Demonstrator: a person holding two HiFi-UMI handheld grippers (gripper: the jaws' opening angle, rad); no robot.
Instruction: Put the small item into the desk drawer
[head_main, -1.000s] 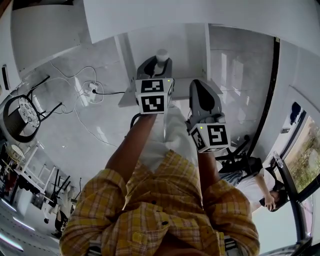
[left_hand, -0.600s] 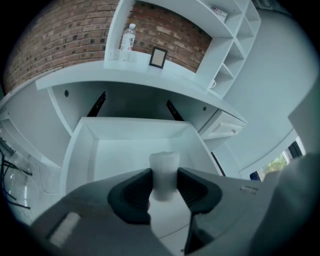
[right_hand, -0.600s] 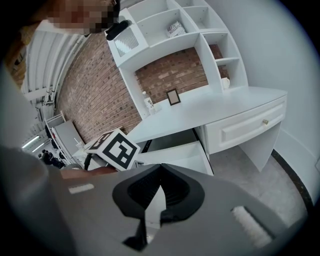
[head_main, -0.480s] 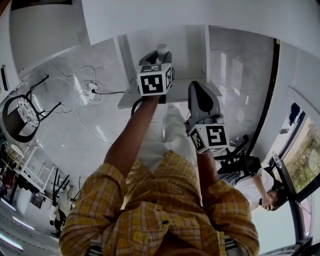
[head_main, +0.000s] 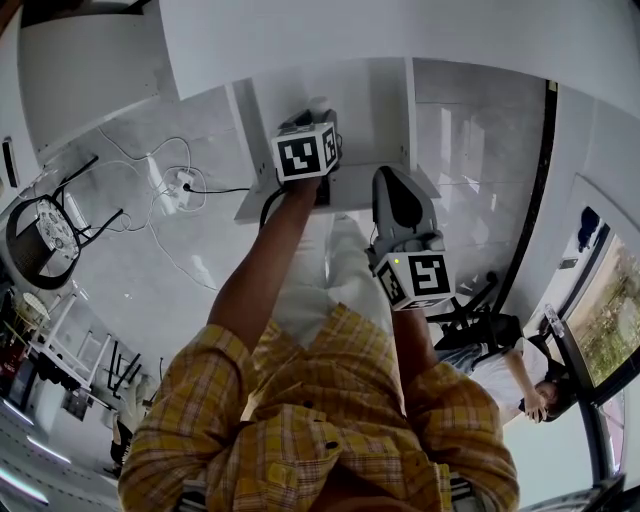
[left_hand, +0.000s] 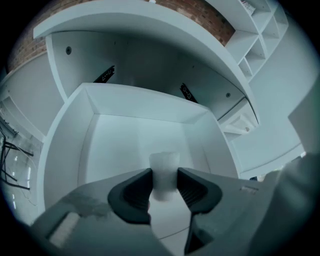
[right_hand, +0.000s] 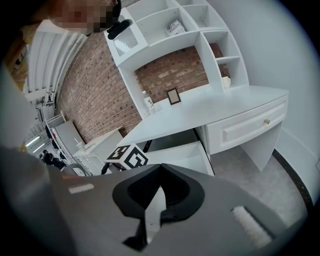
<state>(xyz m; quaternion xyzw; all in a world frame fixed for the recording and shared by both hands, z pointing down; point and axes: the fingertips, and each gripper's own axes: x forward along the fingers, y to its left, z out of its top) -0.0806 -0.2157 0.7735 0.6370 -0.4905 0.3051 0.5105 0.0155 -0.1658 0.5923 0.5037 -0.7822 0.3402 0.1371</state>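
Note:
A small white cylindrical item (left_hand: 164, 171) sits between the dark pads (left_hand: 134, 194) of my left gripper (left_hand: 164, 186), which is shut on it. It hangs over the inside of the open white desk drawer (left_hand: 140, 107), above the bare drawer floor. In the head view the left gripper (head_main: 316, 118) reaches out over the drawer (head_main: 256, 200), and the item's top (head_main: 320, 103) shows past the marker cube. My right gripper (head_main: 398, 196) is held back to the right, shut with nothing in it (right_hand: 162, 166). The right gripper view shows the open drawer (right_hand: 182, 156) under the desk top (right_hand: 215, 105).
A shut drawer with a knob (right_hand: 266, 121) is right of the open one. A picture frame (right_hand: 173, 95) and a bottle (right_hand: 148, 102) stand on the desk under shelves. Cables and a power strip (head_main: 185, 180) lie on the floor left, near a chair (head_main: 40, 235). Another person (head_main: 510, 370) sits right.
My left gripper has moved forward over the drawer with the small item still in it. The right gripper has hardly moved.

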